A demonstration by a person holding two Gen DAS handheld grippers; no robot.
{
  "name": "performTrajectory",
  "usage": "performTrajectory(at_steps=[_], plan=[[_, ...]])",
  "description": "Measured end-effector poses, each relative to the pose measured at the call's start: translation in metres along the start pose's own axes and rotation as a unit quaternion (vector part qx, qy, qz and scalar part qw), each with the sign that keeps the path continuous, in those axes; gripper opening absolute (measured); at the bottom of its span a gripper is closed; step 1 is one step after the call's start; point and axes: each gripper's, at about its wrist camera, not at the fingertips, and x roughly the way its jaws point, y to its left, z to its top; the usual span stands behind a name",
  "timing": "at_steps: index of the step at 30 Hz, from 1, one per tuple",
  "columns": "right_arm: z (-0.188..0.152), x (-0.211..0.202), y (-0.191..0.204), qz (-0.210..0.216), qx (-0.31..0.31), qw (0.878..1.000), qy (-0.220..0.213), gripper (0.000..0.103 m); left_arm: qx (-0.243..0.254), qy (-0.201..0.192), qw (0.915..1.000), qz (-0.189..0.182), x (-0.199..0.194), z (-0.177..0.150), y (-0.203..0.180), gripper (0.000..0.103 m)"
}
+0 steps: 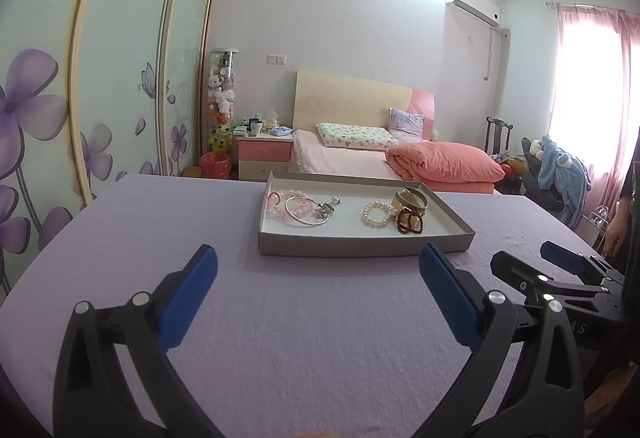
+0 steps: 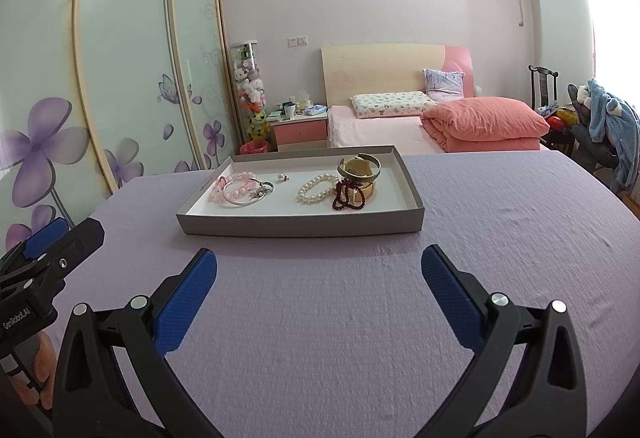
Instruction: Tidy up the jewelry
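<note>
**Jewelry gathered in tray; both claws spread and empty**

I find the left gripper and the right gripper both held low over the lilac textured cloth, jaws wide apart, nothing between them. The shallow grey cardboard tray with white floor sits just ahead of both, slightly right of the left claw and slightly left of the right.

Every piece I can see lies inside it:
- pink bead bracelet with thin silver bangle lying across it, far-left;
- small silver ring or stud, too small to identify;
- white pearl bracelet, centre;
- dark red bead strand, touching the broad brass-coloured cuffs.

Handling, by my judgement: all are light. Bead strands are limp and will drape; pinch across the beads. Bangle and cuffs are rigid and slick; grip across the band's wall. Whether sorting is finished or pending, I cannot determine.
</note>
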Motion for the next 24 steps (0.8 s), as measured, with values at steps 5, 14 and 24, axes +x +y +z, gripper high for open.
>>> performTrajectory(at_steps=[5,14,24], plan=[[-0.0003,0.0010,0.0000,0.001,0.000,1.000,0.000,0.101,0.000,0.004,1.0000,-0.001,0.0007,0.0001,0.0012,0.099],[0.0001,0.0000,0.0028,0.002,-0.003,1.000,-0.001,0.101,0.000,0.003,1.0000,-0.005,0.0033,0.0014,0.0020,0.099],[0.0009,0.0002,0.0018,0.002,-0.004,1.000,-0.004,0.101,0.000,0.005,1.0000,-0.006,0.0036,0.0008,0.0012,0.099]])
